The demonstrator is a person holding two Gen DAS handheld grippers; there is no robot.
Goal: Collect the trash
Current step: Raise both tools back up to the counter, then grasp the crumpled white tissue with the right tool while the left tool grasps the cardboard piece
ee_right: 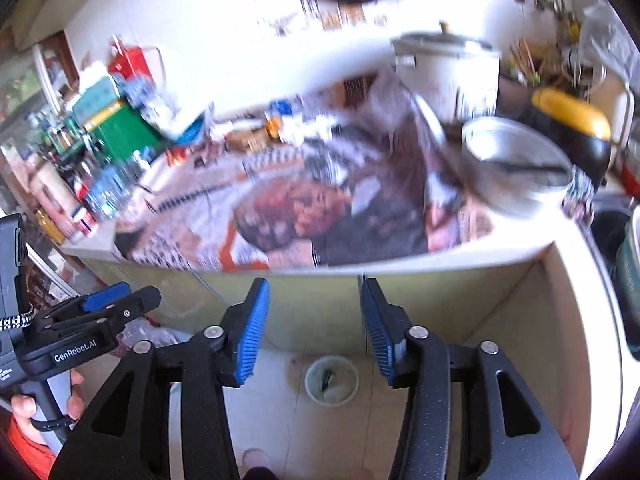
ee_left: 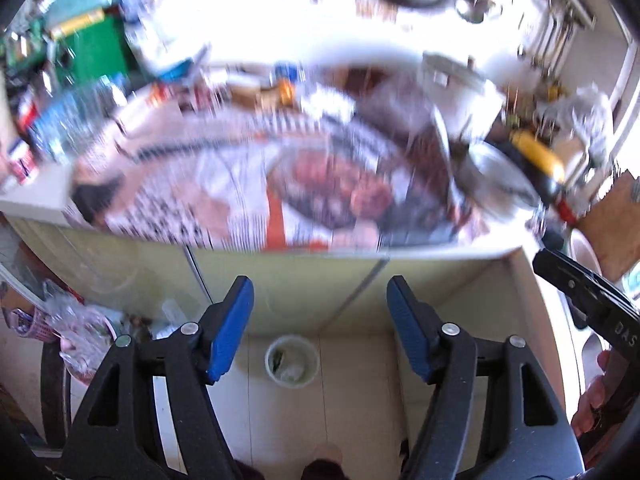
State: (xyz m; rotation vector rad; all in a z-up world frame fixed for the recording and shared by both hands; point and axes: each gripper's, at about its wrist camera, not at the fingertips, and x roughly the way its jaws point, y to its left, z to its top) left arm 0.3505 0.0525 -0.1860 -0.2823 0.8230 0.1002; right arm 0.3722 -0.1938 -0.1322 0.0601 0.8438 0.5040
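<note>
A small white trash bin (ee_left: pixel 292 362) stands on the floor below the counter, with some scraps inside; it also shows in the right wrist view (ee_right: pixel 332 380). My left gripper (ee_left: pixel 320 328) is open and empty, held above the bin. My right gripper (ee_right: pixel 314 330) is open and empty, also above the bin. The left gripper shows from the side in the right wrist view (ee_right: pixel 116 300). A newspaper (ee_right: pixel 280 216) covers the counter, blurred by motion. I cannot pick out single pieces of trash on it.
The counter holds a white rice cooker (ee_right: pixel 448 76), a metal pot (ee_right: pixel 516 168), a yellow and black item (ee_right: pixel 572 124), a green box (ee_right: pixel 120 128) and bottles (ee_right: pixel 108 188). A plastic bag (ee_left: pixel 80 332) lies on the floor at left. Cabinet doors (ee_left: pixel 280 280) stand below the counter.
</note>
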